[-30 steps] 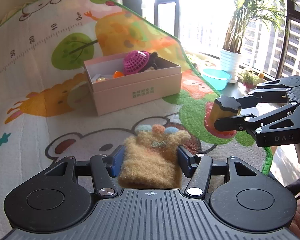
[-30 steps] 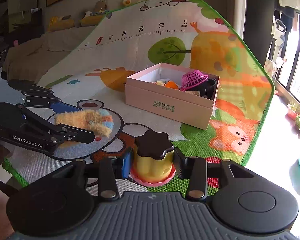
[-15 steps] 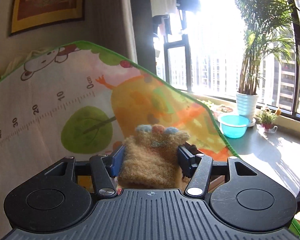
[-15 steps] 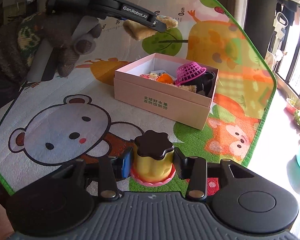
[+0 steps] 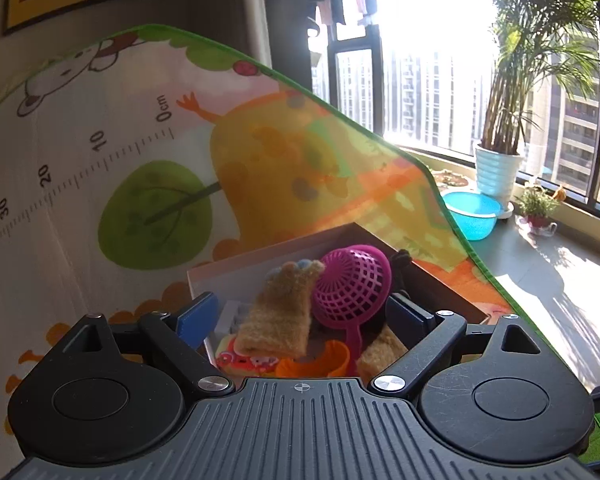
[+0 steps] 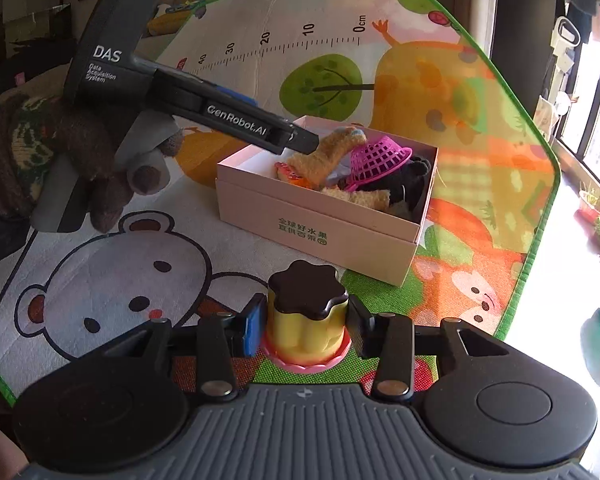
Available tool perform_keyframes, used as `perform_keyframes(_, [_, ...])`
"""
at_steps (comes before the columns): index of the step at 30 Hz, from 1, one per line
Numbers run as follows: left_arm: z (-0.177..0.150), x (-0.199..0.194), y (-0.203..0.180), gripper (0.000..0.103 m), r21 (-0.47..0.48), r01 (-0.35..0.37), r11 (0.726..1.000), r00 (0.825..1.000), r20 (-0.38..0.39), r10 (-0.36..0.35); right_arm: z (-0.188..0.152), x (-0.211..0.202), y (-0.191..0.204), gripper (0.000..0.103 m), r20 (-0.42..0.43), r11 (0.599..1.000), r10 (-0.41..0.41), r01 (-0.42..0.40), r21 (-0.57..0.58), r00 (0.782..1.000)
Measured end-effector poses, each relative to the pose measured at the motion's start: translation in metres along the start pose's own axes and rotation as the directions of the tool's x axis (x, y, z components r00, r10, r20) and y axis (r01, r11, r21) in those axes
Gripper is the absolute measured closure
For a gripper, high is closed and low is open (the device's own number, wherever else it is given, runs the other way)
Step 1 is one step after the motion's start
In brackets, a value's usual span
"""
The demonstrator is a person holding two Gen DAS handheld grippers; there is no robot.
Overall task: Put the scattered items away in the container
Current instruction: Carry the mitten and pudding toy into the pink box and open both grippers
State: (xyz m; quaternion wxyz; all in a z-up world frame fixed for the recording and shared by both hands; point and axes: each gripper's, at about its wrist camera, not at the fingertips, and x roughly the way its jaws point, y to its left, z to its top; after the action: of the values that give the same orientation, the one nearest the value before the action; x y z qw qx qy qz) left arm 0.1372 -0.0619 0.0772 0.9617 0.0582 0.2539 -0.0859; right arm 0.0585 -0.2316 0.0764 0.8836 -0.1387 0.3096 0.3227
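Left wrist view: the left gripper [image 5: 300,316] hangs over the pink box [image 5: 236,268], its jaws opening wide, and neither blue pad [image 5: 198,316] touches anything. Between and just beyond them the tan fuzzy glove [image 5: 284,312] is free of the grip, lying among the toys. It leans with its long axis running away from the gripper, coloured fingertips at the far, higher end and cuff nearest the jaws. Touching its right side is the magenta mesh basket [image 5: 352,284], tipped on its side, with an orange piece [image 5: 320,362] below and something dark behind.

From the right wrist view, the right gripper [image 6: 306,320] is clamped on the yellow pudding toy [image 6: 308,320], which stands upright between the pads, dark scalloped top up and pink base down; its long axis is vertical. The box lies ahead of this gripper and slightly to its right, well apart, long side angled across the view, the printed wall facing the toy. The left gripper is over the box's near-left corner, held by a hand in a brown knitted glove [image 6: 60,152].

The next move, I judge, turns on carrying the pudding forward over that near wall; the right hand is the one to do it, once the left clears.
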Motion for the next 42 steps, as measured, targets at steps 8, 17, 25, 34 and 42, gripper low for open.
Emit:
perform_keyframes(8, [-0.049, -0.039, 0.014, 0.006, -0.093, 0.016, 0.996, 0.989, -0.148, -0.030, 0.065, 0.015, -0.012, 0.061, 0.087, 0.999, -0.022, 0.024, -0.028, 0.996])
perform_keyframes(17, [-0.076, -0.041, 0.015, 0.005, -0.166, 0.048, 0.985, 0.979, -0.189, -0.079, 0.121, 0.055, -0.022, 0.020, 0.226, 0.996, -0.088, 0.078, 0.052, 0.970])
perform_keyframes(25, [-0.080, -0.033, 0.019, 0.004, -0.218, 0.064, 0.974, 0.978, -0.181, -0.104, 0.081, 0.061, -0.064, 0.019, 0.091, 0.968, -0.146, 0.123, 0.221, 0.985])
perform_keyframes(34, [-0.063, -0.013, 0.011, 0.003, -0.228, 0.109, 0.968, 0.987, -0.095, -0.133, 0.031, 0.078, -0.097, 0.016, 0.055, 0.884, 0.059, -0.077, 0.461, 0.997])
perform_keyframes(42, [-0.061, 0.006, 0.021, 0.003, -0.260, 0.102, 0.960, 0.990, -0.067, -0.123, 0.053, 0.104, -0.081, 0.013, 0.075, 0.925, 0.071, -0.093, 0.368, 0.995])
